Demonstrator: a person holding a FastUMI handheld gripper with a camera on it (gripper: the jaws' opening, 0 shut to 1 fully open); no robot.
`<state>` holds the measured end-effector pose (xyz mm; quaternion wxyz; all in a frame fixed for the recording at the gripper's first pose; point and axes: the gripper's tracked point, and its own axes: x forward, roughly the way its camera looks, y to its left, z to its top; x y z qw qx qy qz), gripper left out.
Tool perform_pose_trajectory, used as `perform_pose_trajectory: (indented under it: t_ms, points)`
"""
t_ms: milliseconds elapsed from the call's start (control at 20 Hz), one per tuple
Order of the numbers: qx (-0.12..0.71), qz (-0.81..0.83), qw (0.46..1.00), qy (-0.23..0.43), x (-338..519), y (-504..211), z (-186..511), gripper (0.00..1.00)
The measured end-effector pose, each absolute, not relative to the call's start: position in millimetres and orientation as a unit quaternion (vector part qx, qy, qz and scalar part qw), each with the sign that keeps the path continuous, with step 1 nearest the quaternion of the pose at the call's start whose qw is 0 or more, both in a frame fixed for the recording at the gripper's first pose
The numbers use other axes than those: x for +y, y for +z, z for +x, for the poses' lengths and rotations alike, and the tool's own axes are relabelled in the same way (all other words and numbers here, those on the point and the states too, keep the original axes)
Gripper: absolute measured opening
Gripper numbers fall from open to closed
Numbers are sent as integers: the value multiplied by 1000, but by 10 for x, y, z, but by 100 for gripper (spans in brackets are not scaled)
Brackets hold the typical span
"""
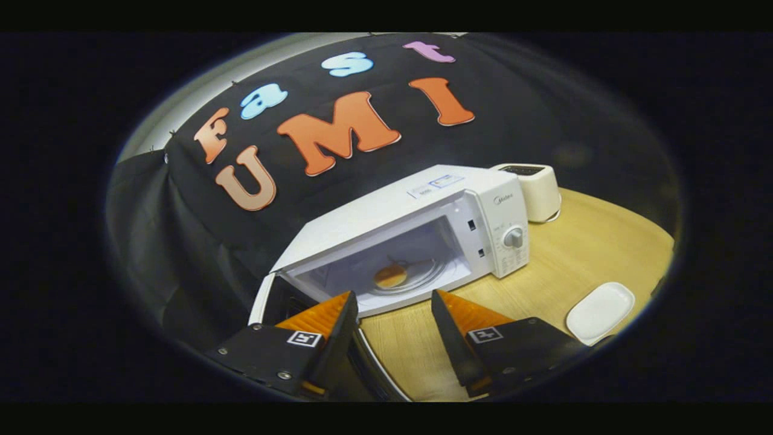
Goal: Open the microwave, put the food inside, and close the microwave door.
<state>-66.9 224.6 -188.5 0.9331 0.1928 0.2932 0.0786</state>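
Two jaws apart, empty; microwave (416, 223) door (266, 296) open toward gripper (392, 314), food (390, 276) inside

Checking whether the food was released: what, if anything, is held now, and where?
Nothing: the hand-held gripper is open and empty; the food lies inside the microwave.

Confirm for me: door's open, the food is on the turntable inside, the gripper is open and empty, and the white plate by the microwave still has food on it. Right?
Not quite: the plate is bare. The gripper view shows the food on the turntable inside the microwave, the door open, and the gripper open and empty.
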Motion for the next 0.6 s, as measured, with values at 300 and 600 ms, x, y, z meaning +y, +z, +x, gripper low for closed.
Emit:
perform_pose_trajectory:
  t_ms: [300,600]
  points:
    - [281,148,947,53,2305,-1446,-1206,30]
    - [260,126,952,103,2994,-1173,-1791,1]
